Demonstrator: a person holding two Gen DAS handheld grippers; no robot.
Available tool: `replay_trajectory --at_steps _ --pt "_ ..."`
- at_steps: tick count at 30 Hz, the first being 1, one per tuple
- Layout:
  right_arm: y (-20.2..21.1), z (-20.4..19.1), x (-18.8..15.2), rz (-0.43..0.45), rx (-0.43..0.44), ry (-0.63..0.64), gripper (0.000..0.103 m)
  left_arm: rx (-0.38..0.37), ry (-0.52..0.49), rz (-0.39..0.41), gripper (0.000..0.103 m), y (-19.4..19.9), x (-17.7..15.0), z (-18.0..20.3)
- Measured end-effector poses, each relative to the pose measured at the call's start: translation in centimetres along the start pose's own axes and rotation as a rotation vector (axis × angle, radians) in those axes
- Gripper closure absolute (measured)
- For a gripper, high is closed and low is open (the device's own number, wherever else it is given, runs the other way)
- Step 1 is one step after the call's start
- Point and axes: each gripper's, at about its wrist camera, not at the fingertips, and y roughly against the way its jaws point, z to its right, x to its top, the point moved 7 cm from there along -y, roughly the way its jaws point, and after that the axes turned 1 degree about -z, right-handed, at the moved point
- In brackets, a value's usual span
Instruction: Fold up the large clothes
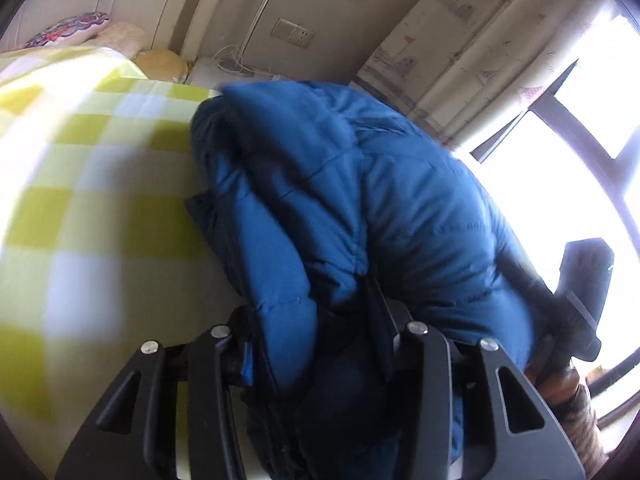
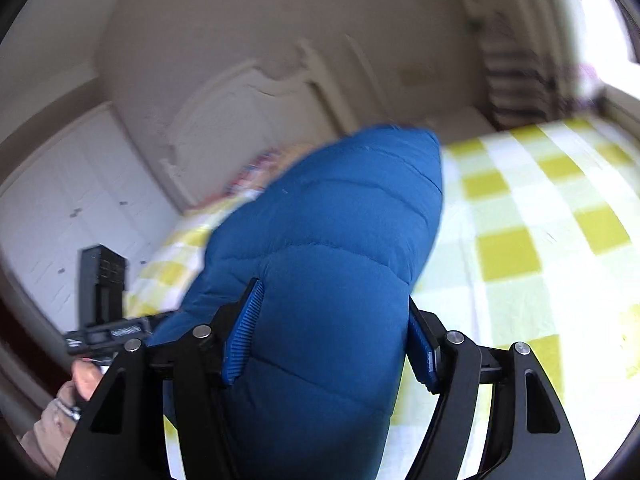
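A blue puffer jacket (image 1: 360, 200) is bunched up and held off a bed with a yellow-and-white checked sheet (image 1: 80, 160). My left gripper (image 1: 320, 344) is shut on a thick fold of the jacket, and fabric hides most of its fingers. In the right wrist view the jacket (image 2: 332, 260) bulges forward between the blue ribbed pads (image 2: 244, 332). My right gripper (image 2: 332, 340) is shut on this padded part, above the checked sheet (image 2: 540, 240). The other hand-held gripper (image 1: 580, 292) shows at the right edge of the left view.
Pillows (image 1: 72, 32) lie at the head of the bed by a white headboard (image 2: 248, 120). A wall socket (image 1: 292, 34) and cable are on the wall. Curtains (image 1: 480, 40) and a bright window (image 1: 580, 140) stand to the right. White wardrobe doors (image 2: 60, 200) are at the left.
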Motion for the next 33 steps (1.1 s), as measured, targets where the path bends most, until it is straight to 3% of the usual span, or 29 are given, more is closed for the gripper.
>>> replay_trajectory --at_steps 2,4,6,11,12,14,17,21,27,33 --pt "-0.5 2.0 -0.2 0.010 0.019 -0.062 0.031 0.027 -0.007 0.015 0.051 -0.6 0.0 0.3" --pt "-0.2 2.0 -0.1 0.013 -0.039 -0.056 0.011 0.060 -0.008 0.027 0.046 -0.1 -0.6 0.3" --pt "0.5 0.6 0.2 0.007 -0.092 -0.024 0.011 0.144 -0.029 0.066 0.039 1.3 -1.0 0.2" --pt "6.3 -4.2 -0.9 0.082 -0.172 0.126 0.011 0.522 -0.227 0.285 0.002 9.5 -3.2 3.7" --pt "8.3 -5.7 -1.3 0.114 -0.187 0.183 0.005 0.559 -0.273 0.332 0.002 11.3 -3.8 5.1" --pt "11.1 -7.7 -1.9 0.171 -0.212 0.277 0.005 0.613 -0.326 0.398 0.002 14.4 -4.5 7.6" --pt "14.8 -10.6 -2.7 0.222 -0.254 0.397 0.005 0.618 -0.331 0.490 0.002 18.3 -5.5 11.4" --pt "17.1 -11.6 -3.6 0.242 -0.269 0.422 0.005 0.588 -0.307 0.552 0.002 20.6 -6.4 14.2" --pt "17.6 -11.6 -5.9 0.208 -0.294 0.442 0.005 0.589 -0.312 0.559 0.002 21.0 -7.7 15.9" --pt "17.7 -11.8 -6.0 0.212 -0.290 0.441 0.005 0.584 -0.299 0.550 0.002 20.9 -8.3 15.8"
